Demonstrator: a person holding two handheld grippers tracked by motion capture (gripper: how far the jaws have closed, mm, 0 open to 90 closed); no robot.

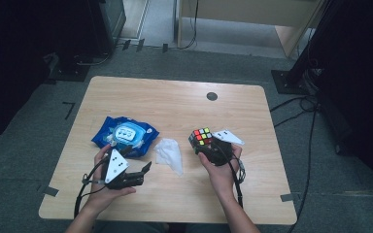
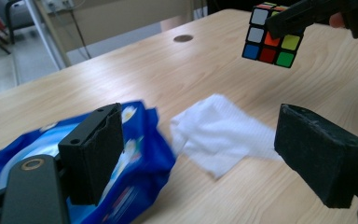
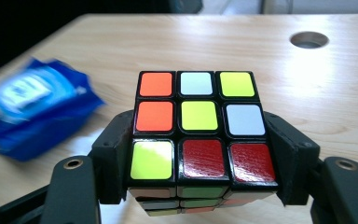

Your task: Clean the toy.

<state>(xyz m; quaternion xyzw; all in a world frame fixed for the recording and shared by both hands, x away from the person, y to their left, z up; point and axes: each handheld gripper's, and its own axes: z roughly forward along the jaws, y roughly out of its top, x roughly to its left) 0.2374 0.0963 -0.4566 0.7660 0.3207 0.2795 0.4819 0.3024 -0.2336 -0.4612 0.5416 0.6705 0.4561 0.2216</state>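
A scrambled puzzle cube [image 1: 201, 137] [image 3: 200, 126] is held above the wooden table [image 1: 175, 104], with my right gripper [image 1: 208, 146] [image 3: 200, 168] shut on its two sides. In the left gripper view the cube [image 2: 270, 39] hangs at the upper right in the other gripper's jaws. A white wipe [image 1: 170, 154] [image 2: 219, 130] lies flat on the table between both hands. My left gripper [image 1: 143, 172] [image 2: 205, 154] stands open near the front left, its jaws wide apart and empty, the wipe lying beyond them.
A blue pack of wet wipes [image 1: 125, 136] [image 2: 121, 163] [image 3: 32, 109] lies on the left half of the table, just behind the left gripper. A round cable hole [image 1: 211, 96] sits near the table's far edge. Cables trail on the floor at the right.
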